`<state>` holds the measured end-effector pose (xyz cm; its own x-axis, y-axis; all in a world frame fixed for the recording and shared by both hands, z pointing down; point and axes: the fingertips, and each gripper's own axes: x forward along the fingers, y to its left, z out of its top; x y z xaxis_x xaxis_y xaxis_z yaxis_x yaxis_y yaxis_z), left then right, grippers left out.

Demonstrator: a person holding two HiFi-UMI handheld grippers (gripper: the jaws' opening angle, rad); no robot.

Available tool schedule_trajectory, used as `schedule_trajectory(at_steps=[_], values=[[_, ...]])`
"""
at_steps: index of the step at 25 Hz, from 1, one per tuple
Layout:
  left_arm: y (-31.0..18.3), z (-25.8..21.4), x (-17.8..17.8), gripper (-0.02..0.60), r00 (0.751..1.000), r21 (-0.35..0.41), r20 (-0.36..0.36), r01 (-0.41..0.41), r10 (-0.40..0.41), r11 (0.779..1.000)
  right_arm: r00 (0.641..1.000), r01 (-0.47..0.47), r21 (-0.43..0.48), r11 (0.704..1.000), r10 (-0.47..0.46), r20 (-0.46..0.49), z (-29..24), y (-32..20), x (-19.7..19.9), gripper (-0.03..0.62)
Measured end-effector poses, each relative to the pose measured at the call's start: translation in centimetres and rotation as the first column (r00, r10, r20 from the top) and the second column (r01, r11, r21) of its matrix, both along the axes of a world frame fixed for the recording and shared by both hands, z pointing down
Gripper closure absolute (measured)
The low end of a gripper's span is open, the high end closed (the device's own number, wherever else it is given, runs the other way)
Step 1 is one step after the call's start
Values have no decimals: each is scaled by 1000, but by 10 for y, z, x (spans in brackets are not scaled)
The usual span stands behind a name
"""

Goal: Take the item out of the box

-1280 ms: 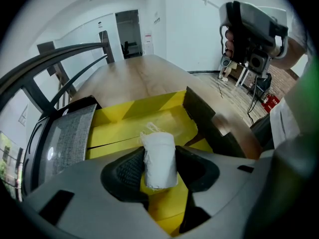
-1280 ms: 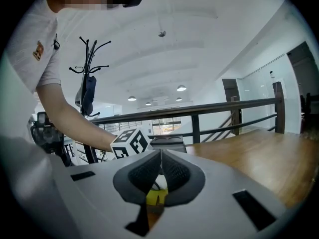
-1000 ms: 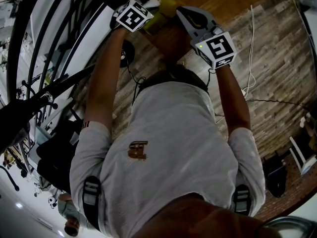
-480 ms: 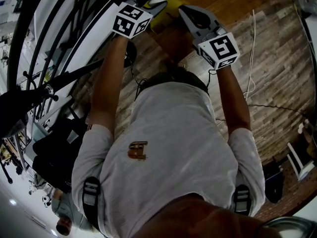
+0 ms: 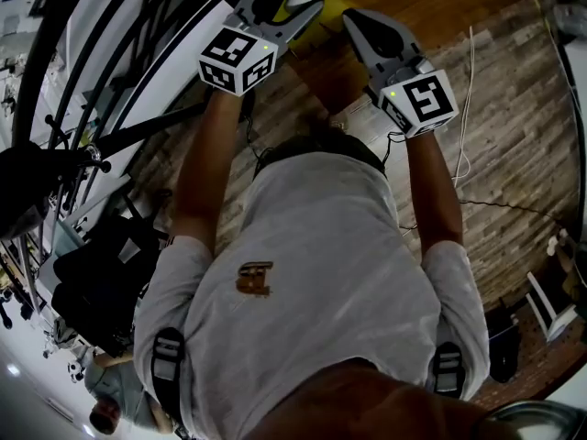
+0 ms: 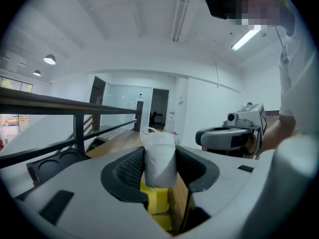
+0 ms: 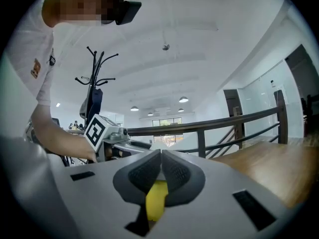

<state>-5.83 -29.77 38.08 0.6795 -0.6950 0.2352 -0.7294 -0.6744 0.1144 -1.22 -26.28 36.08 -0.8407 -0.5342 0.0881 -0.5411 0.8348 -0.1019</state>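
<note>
A white item (image 6: 159, 166) is gripped upright in the left tool (image 6: 159, 151), directly above the yellow box (image 6: 157, 203). Just beside it, the right tool (image 7: 161, 159) is clenched, seemingly on the box's edge.

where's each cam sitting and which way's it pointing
Head view: above the person, facing steeply down on the shirt, left arm, right arm, left gripper, right gripper.
Left gripper view: on the left gripper, roughly level along jaws shut on the white item; right arm shows.
Right gripper view: on the right gripper, level along jaws shut on the yellow box; left arm shows.
Shared: each gripper view shows the other gripper.
</note>
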Motion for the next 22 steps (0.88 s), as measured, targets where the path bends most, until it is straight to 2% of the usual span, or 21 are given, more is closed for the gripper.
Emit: schedule_trajectory(at_steps=[12,22], values=[[49,-55,-11,374,985,159,-173,51,-24,986,998,24,46,999,-27,56,-33,33,-9,562],[90,-87,-23,376,974,263,-216,123,-66,957,991,51,65,997,-58,117,-54,62,-11,562]])
